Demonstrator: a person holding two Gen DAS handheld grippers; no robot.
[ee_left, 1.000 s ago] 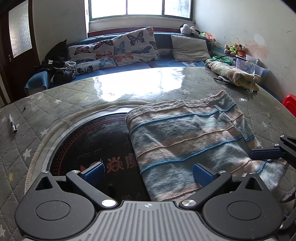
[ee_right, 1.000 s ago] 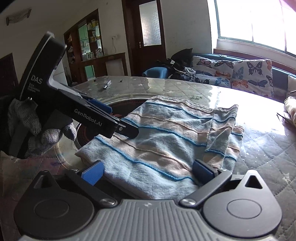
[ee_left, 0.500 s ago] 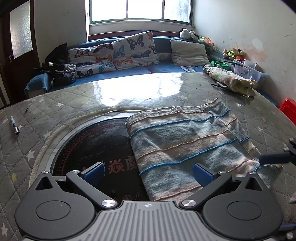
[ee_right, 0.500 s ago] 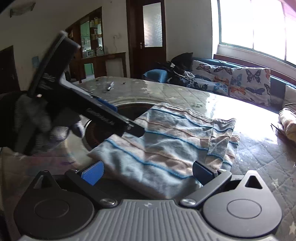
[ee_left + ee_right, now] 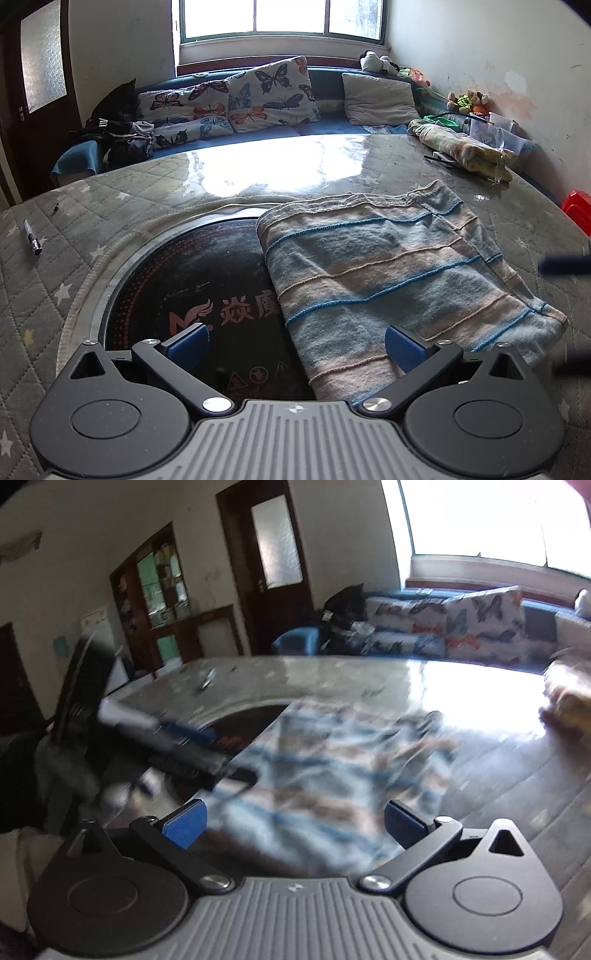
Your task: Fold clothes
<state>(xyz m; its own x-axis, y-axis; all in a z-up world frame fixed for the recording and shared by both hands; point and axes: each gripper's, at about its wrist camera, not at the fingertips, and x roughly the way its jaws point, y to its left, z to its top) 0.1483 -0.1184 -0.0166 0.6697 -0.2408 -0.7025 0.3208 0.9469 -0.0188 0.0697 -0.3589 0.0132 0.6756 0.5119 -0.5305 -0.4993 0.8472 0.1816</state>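
**Folded knit lies flat, both claws empty**

Your left gripper hangs jaws apart before the folded blue-and-beige striped knit garment, lying half over the round table's dark glass insert. Your right gripper, blurred, appears equally spread.

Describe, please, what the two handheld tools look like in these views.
Both match. The left tool has a ribbed grey body, two black rounded housings with circular insets, and black linkage arms on silver pivot screws ending in blue textured pads. The right tool shows the same build from its own camera. Seen from the right view, the left tool is too blurred for markings.
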